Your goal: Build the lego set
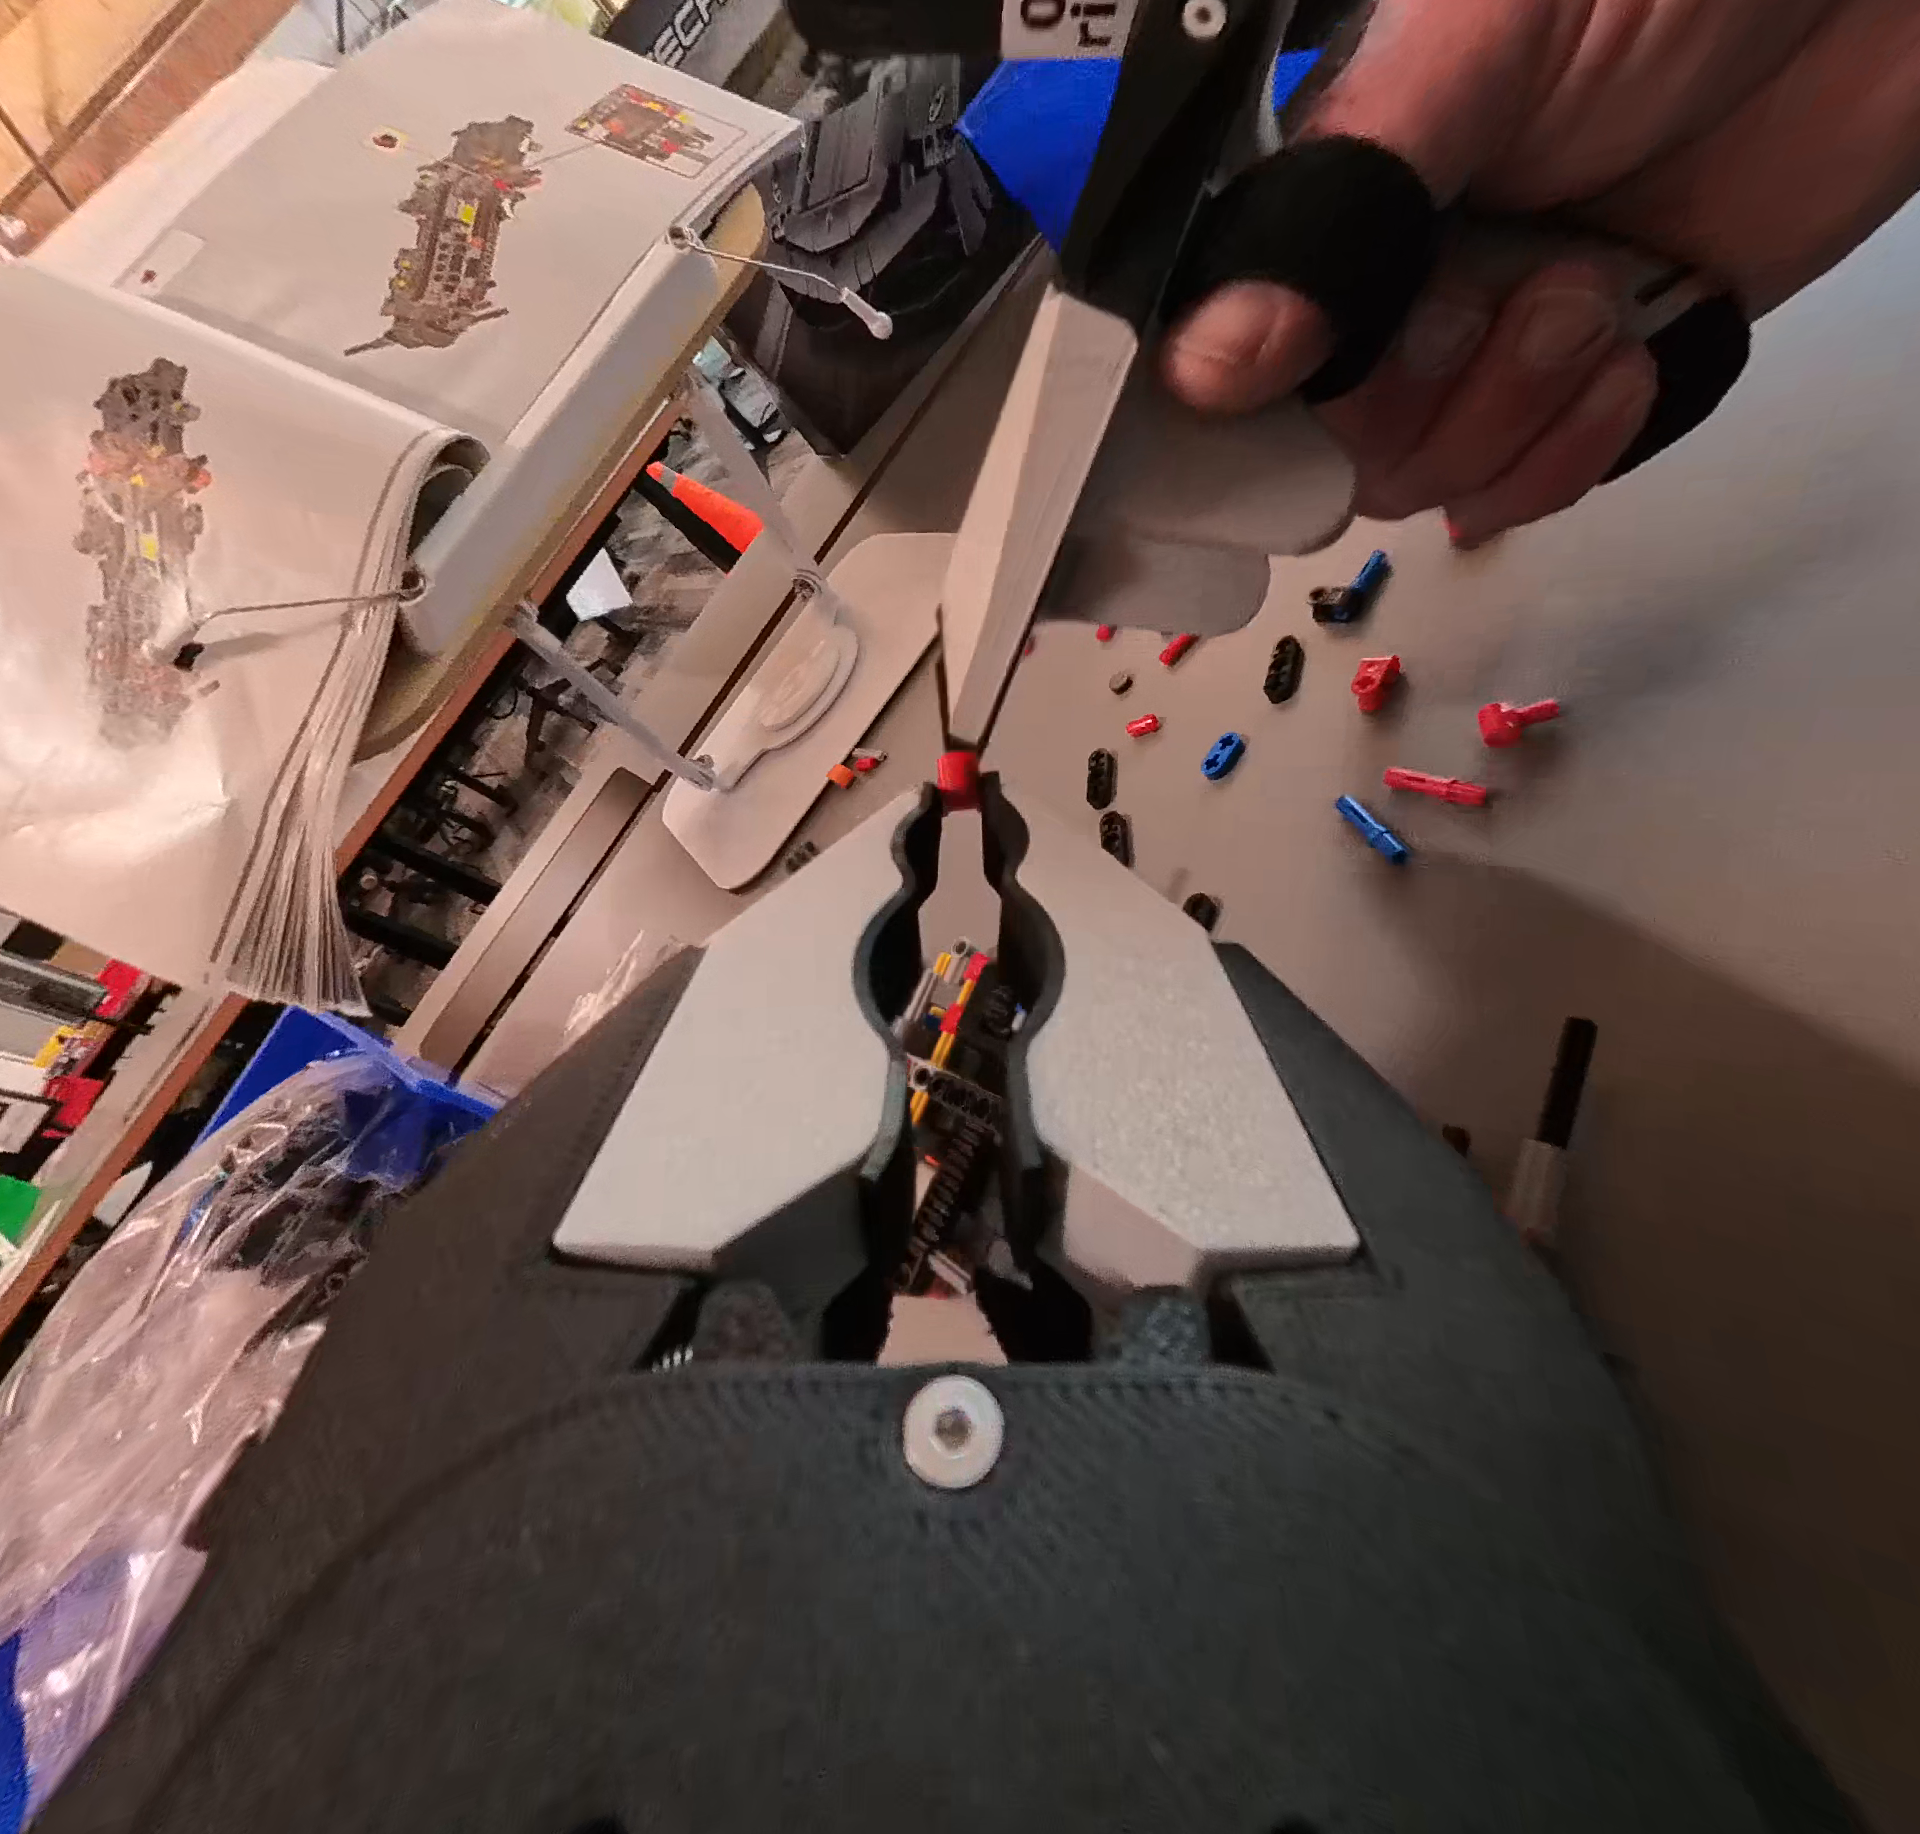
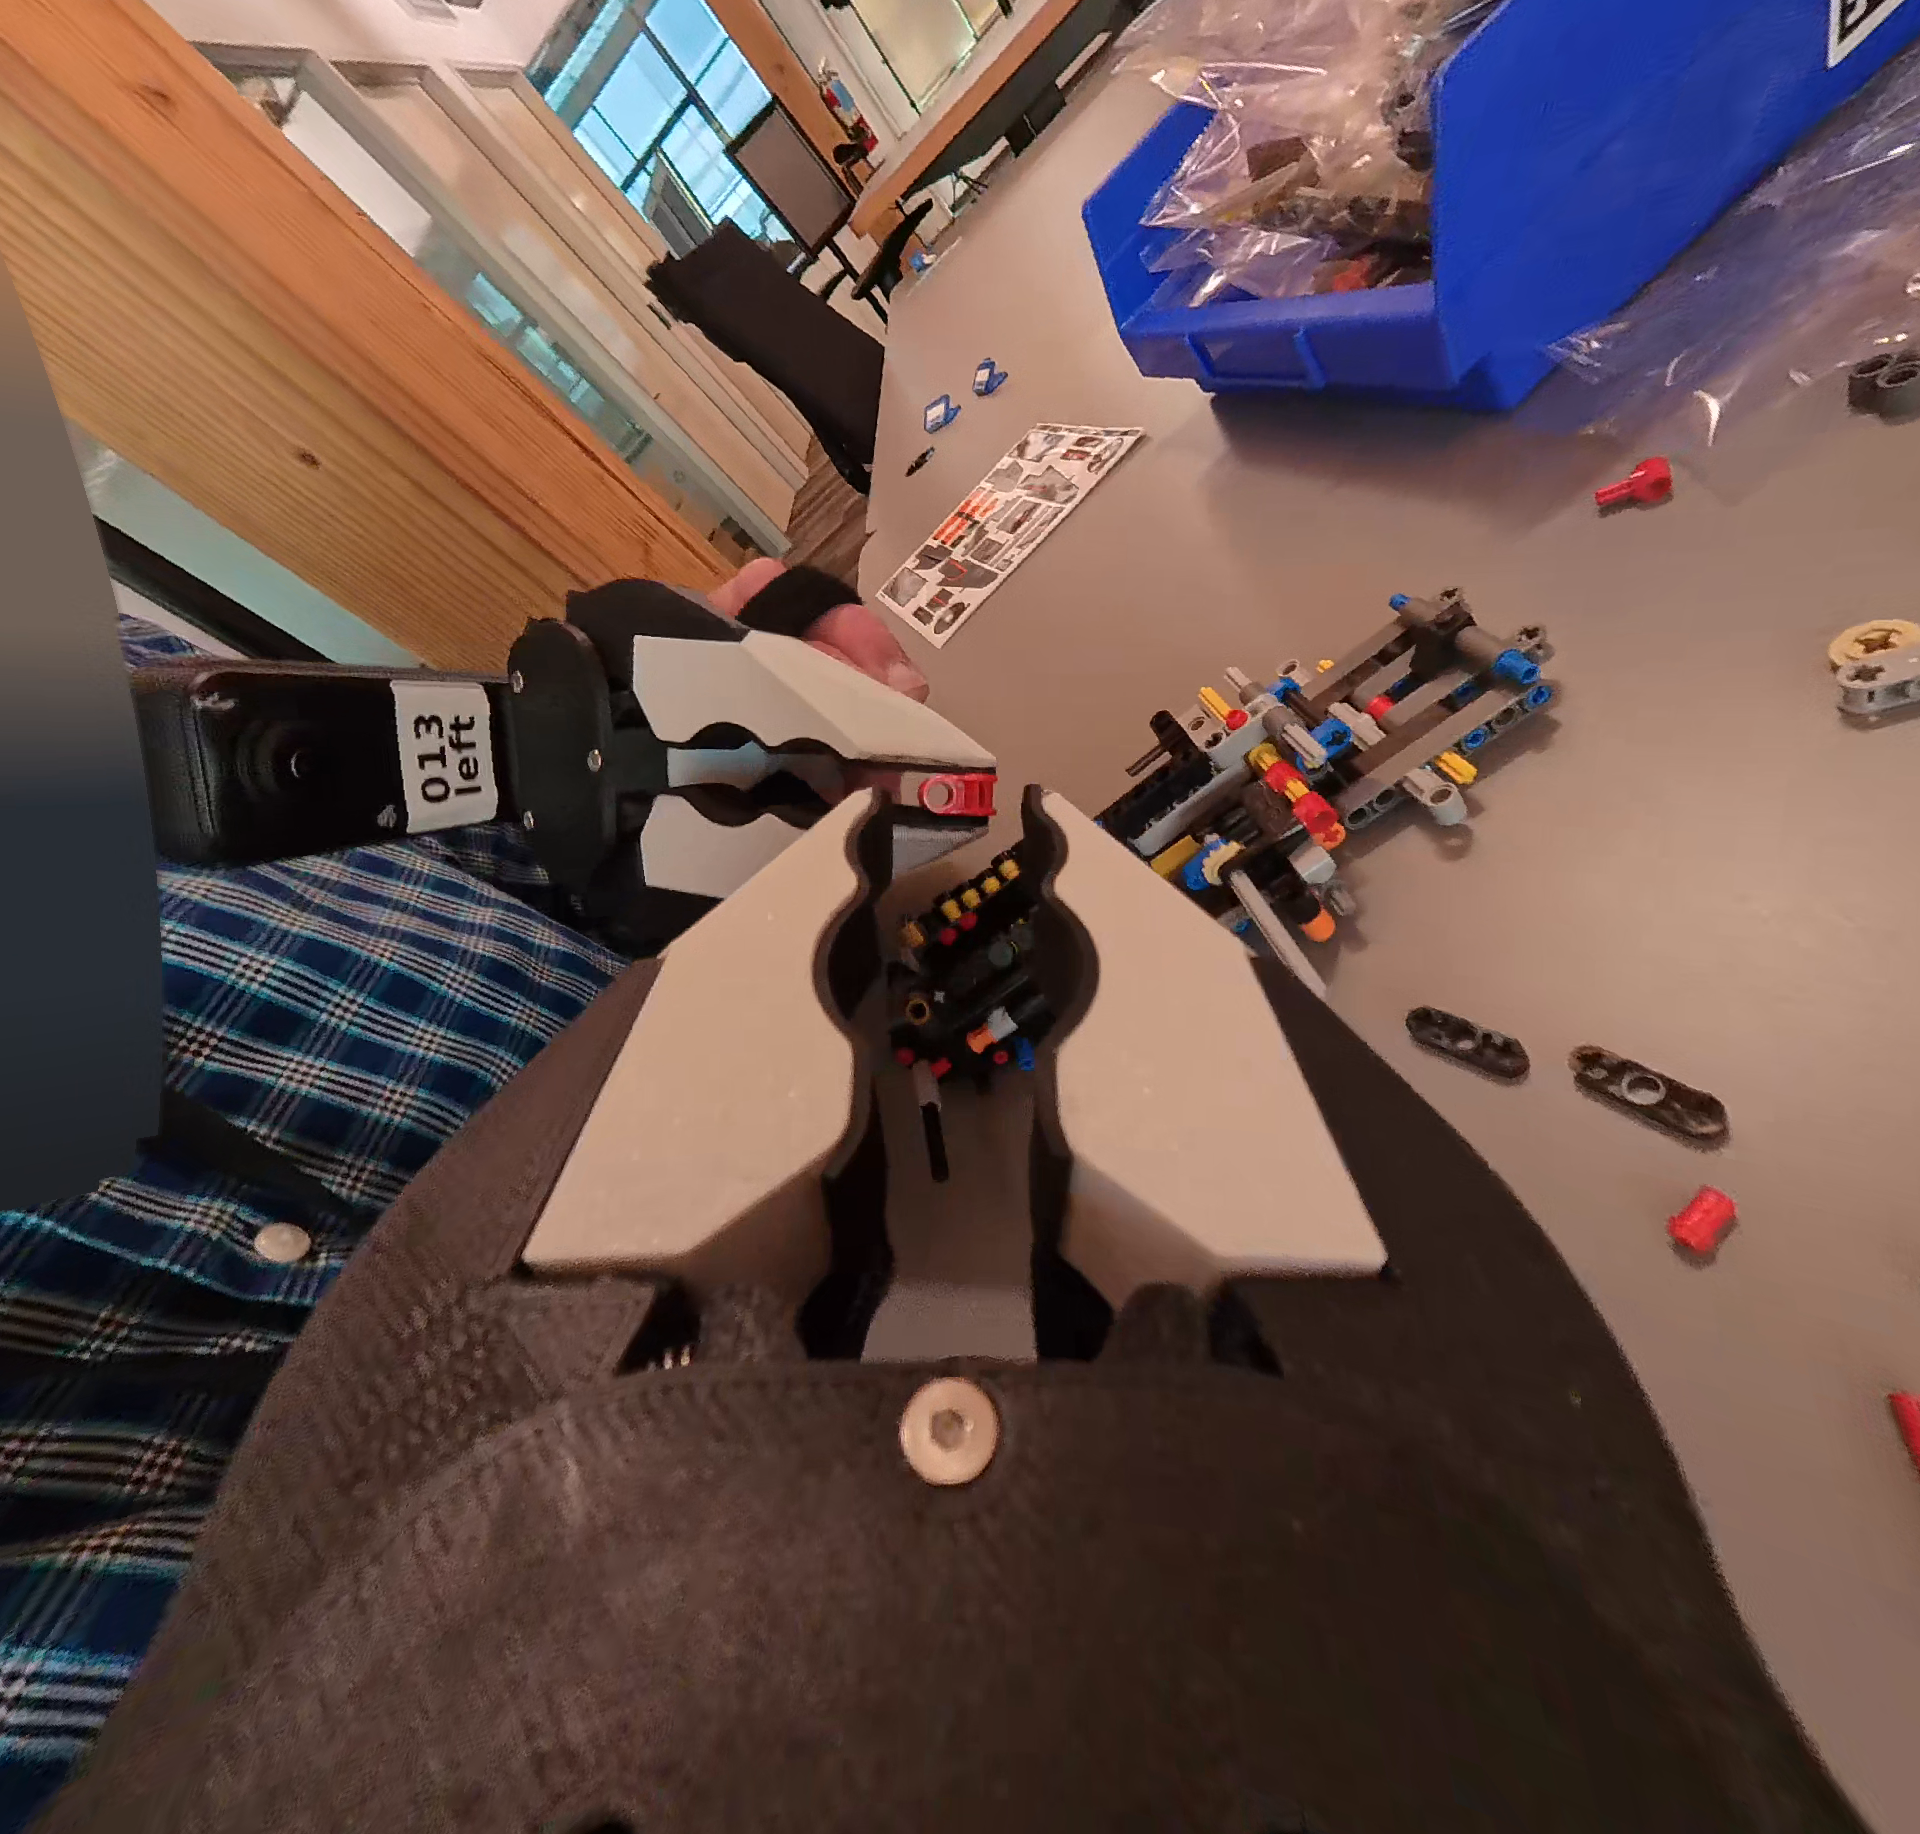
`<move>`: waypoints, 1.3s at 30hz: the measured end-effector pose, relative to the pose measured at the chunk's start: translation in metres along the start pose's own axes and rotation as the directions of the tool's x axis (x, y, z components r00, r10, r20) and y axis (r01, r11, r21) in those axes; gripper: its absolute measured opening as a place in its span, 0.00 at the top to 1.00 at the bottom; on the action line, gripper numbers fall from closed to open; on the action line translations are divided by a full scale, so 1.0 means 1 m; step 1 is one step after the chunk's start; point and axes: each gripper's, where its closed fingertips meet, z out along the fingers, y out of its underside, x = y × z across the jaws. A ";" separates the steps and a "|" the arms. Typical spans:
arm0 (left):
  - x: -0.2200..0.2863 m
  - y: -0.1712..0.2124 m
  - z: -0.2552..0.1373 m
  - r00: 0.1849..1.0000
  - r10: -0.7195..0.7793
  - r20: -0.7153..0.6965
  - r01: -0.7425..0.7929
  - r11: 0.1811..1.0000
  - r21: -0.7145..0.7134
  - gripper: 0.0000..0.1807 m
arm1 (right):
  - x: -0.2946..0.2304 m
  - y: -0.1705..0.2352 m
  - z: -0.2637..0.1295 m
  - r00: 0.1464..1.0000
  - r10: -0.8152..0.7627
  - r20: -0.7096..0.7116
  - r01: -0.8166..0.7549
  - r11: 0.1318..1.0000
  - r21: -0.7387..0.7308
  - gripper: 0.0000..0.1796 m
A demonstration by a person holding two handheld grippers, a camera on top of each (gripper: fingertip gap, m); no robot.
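Left gripper (image 1: 961, 797) clamped on small red connector piece (image 1: 957, 778), held in air above grey table (image 2: 1299, 558). Right gripper (image 2: 956, 797) tips just beside same red piece, spread slightly, gripping nothing. Farther off: partly built lego frame (image 2: 1340, 756) on table, loose pins (image 1: 1434, 785), blue bin (image 2: 1507, 257), open instruction booklet (image 1: 416, 257).

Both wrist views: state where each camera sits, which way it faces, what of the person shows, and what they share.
Left wrist view: behind the left gripper, facing the right gripper, instruction booklet and loose pieces; a hand shows.
Right wrist view: behind the right gripper, facing the left gripper, partial build, blue bin; plaid shirt shows.
Shared: the red connector between both tips.
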 end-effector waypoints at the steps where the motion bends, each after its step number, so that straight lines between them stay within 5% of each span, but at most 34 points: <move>1: 0.001 0.001 -0.001 1.000 -0.006 -0.011 0.006 1.000 0.001 0.97 | 0.000 0.001 -0.003 1.000 -0.013 -0.012 0.013 1.000 -0.005 0.87; 9: 0.023 0.020 0.002 0.988 -0.029 -0.153 0.018 0.997 -0.077 0.97 | 0.039 0.018 -0.042 0.913 -0.291 -0.286 0.242 0.951 -0.193 0.86; 15: 0.044 0.019 0.010 0.970 -0.011 -0.242 -0.017 0.993 -0.115 0.97 | 0.054 0.017 -0.066 0.844 -0.407 -0.349 0.310 0.901 -0.303 0.87; 30: 0.018 0.022 0.015 0.967 -0.164 -0.195 0.140 0.981 -0.133 0.97 | 0.043 0.015 -0.036 0.759 -0.615 -0.215 0.507 0.764 -0.399 0.86; 39: 0.004 0.041 0.001 0.954 -0.267 -0.137 0.243 0.956 -0.167 0.97 | 0.059 0.015 -0.013 0.611 -0.777 -0.150 0.632 0.594 -0.497 0.86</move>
